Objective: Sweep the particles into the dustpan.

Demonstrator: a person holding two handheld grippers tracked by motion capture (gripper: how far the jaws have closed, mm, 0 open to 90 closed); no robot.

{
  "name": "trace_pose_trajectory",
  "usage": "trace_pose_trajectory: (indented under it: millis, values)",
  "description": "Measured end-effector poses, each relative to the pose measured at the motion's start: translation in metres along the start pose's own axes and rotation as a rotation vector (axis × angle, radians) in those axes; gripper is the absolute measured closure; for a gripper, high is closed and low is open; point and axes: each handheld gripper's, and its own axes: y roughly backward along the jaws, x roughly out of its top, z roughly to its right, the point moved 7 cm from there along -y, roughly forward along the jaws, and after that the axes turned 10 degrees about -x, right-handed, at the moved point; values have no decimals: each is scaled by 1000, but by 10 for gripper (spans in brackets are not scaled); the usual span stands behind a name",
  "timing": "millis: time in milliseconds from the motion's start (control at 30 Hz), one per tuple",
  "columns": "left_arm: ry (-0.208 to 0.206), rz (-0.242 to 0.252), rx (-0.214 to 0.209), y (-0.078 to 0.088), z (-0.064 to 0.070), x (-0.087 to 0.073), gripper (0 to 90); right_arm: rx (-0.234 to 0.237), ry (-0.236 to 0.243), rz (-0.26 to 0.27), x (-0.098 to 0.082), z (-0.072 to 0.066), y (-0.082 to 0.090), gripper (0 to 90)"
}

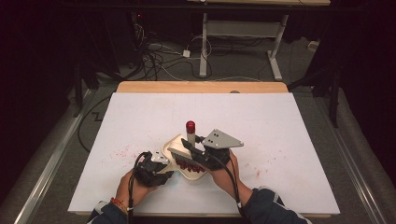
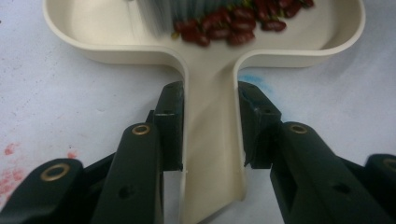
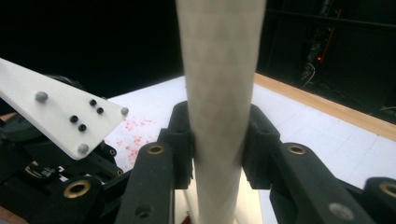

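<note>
white table (image 1: 280,140) under dark surroundings, stained red near the left. most beans (image 2: 233,25) look already swept into the cream dustpan (image 2: 212,140) at the near middle. left gripper (image 2: 210,126) clamps its handle, held low; right gripper (image 3: 219,140) clenches the brush handle (image 3: 219,70), tilted over the pan.

Red-capped bottle (image 1: 190,130) — perhaps touching dustpan (image 1: 173,142)

Dark room, cabled floor (image 1: 163,60), white-legged desk (image 1: 243,28)
</note>
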Motion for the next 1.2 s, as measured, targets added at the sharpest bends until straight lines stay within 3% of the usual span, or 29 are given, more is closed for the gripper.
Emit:
trace_pose_trajectory:
  millis: [367,500,733,767,900,1000,1100,1200]
  values:
    - [-14,-6,2,5,-2,-5,637,-30,-16,70,21,27,23,702]
    - [-25,-14,6,5,-2,-5,636,-72,-20,79,24,50,42,701]
    - [-37,-27,-6,9,4,-11,637,-158,13,58,8,74,64,701]
    - [-39,-30,-12,10,6,-12,636,-182,24,36,-1,82,68,701]
    - [-42,-30,-12,10,10,-14,637,-207,13,-6,-16,91,74,701]
    - [-39,-26,-6,10,10,-13,636,-215,21,-21,-22,92,75,702]
    - [-37,-29,-2,7,10,-11,636,-178,11,-38,-27,84,74,702]
    - [-39,-30,0,6,11,-10,636,-129,39,-44,-25,65,71,700]
